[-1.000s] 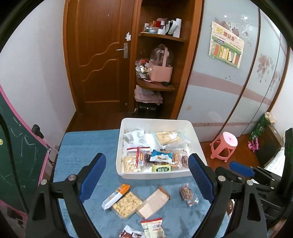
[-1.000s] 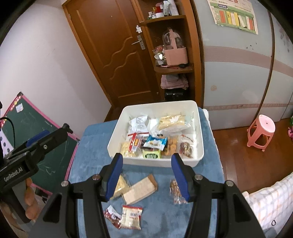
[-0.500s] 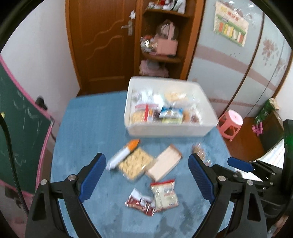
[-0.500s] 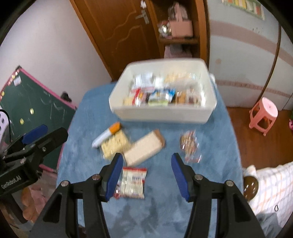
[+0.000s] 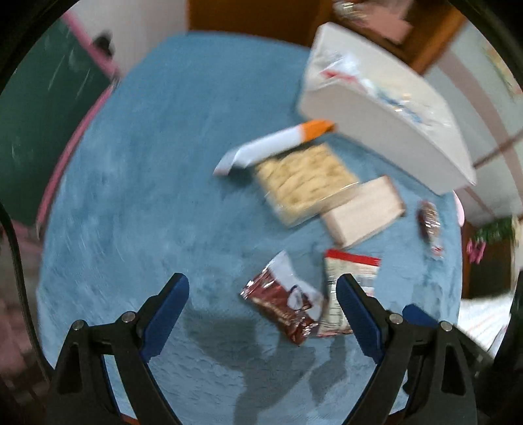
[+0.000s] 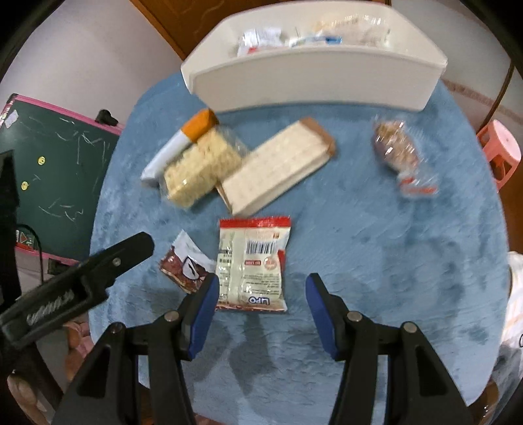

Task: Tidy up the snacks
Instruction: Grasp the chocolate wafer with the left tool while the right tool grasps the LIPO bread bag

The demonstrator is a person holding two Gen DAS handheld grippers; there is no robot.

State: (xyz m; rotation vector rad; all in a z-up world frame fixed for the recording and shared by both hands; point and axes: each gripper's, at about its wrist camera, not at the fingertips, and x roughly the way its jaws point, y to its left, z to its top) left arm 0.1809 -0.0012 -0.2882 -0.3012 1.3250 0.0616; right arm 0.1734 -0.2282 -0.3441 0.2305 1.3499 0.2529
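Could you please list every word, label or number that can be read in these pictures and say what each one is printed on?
"UFO": on the red-and-white snack packet, upside down at its near end.
Barcode and fine print on that packet: too small to read.
Embossed lettering on the left gripper's body, in the right wrist view: too blurred to read.
Packets in the white bin: blurred, unreadable.

A matt, fuzzy blue cloth (image 6: pixel 376 248) is covering the table; the bin (image 6: pixel 313 78) is looking like smooth white plastic, the packets (image 6: pixel 251 261) are showing glossy, crinkled film, the wafer pack (image 6: pixel 278 166) is gleaming clear, and the door (image 5: pixel 248 16) is showing brown wood
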